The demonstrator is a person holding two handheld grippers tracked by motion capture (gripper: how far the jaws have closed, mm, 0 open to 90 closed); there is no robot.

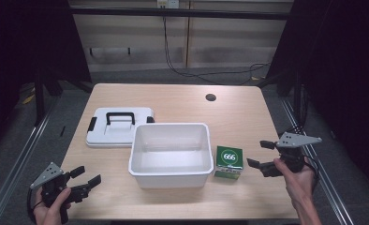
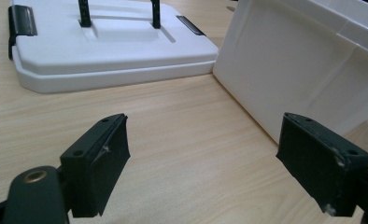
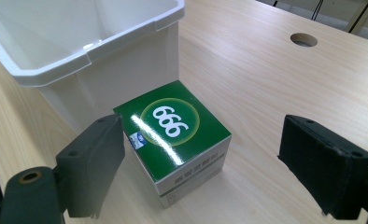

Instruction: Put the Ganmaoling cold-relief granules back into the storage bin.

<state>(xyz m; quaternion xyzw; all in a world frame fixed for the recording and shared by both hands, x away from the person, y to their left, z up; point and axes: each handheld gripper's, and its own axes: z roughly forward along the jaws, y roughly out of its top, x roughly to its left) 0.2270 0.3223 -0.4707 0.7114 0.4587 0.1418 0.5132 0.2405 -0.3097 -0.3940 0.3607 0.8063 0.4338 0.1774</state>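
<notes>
Both hand-held grippers, left (image 1: 85, 179) and right (image 1: 260, 154), agape, empty; small green "666" carton (image 1: 229, 162) beside open white plastic bin (image 1: 170, 174) on desk (image 1: 239, 112).

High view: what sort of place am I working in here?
Likely a lab recording rig, not a home or shop. A bare wooden table with a cable hole stands between dark curtains, with metal rails on the floor and loose cables behind.

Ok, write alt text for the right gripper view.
A green box marked 666 sits on a wooden table between the open black jaws of the right gripper, close beside a white bin. A round hole shows in the tabletop beyond.
</notes>
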